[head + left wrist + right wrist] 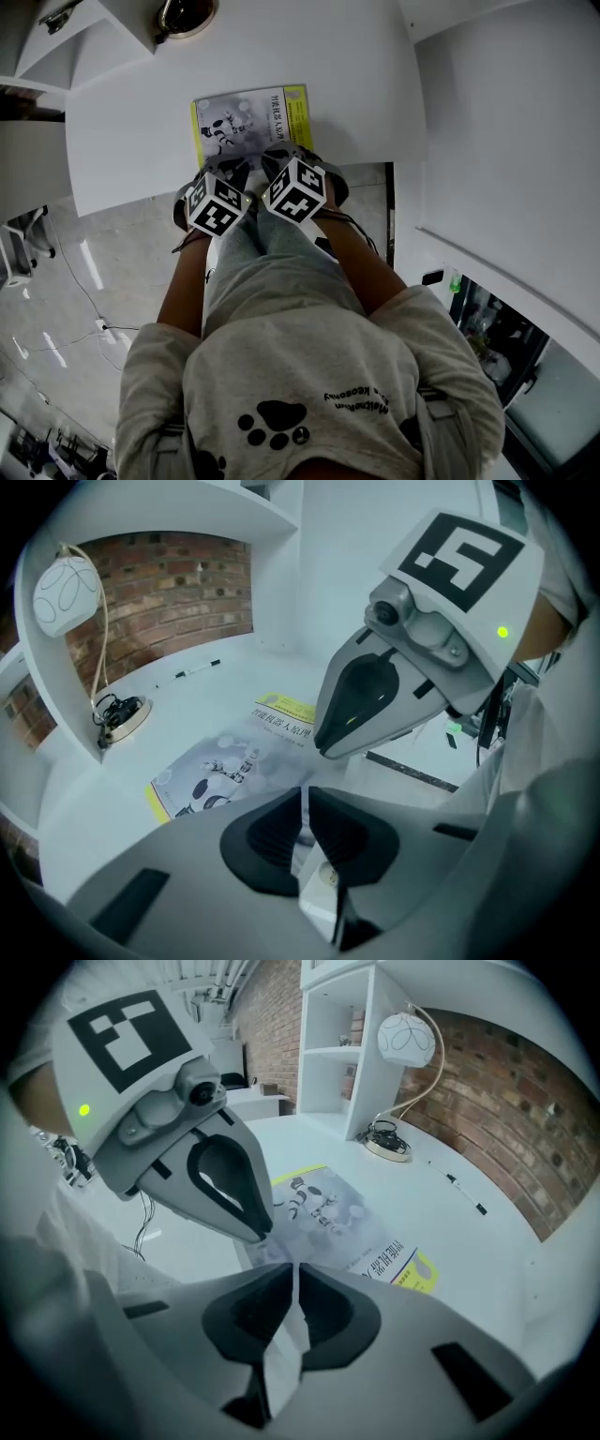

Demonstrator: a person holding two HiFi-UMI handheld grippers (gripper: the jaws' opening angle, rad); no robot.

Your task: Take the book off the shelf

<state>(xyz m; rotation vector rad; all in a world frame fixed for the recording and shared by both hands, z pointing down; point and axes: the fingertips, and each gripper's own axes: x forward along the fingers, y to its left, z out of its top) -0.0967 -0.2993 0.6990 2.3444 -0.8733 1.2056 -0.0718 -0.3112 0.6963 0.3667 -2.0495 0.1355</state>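
The book [248, 117], with a grey robot picture and a yellow edge on its cover, lies flat on the white table [122, 141], close to the near edge. It also shows in the left gripper view as the book [234, 761] and in the right gripper view as the book [337, 1213]. Both grippers hang side by side over its near edge and point steeply down. My left gripper [225, 173] [304, 794] is shut, with nothing seen between its pads. My right gripper [286, 159] [295, 1267] is likewise shut and empty.
A globe lamp [406, 1040] stands at the back of the table, its round base [187, 14] beside a white shelf unit [337, 1044]. A pen [464, 1194] lies near the brick wall [525, 1101]. Below the table edge are the person's legs and the floor [103, 272].
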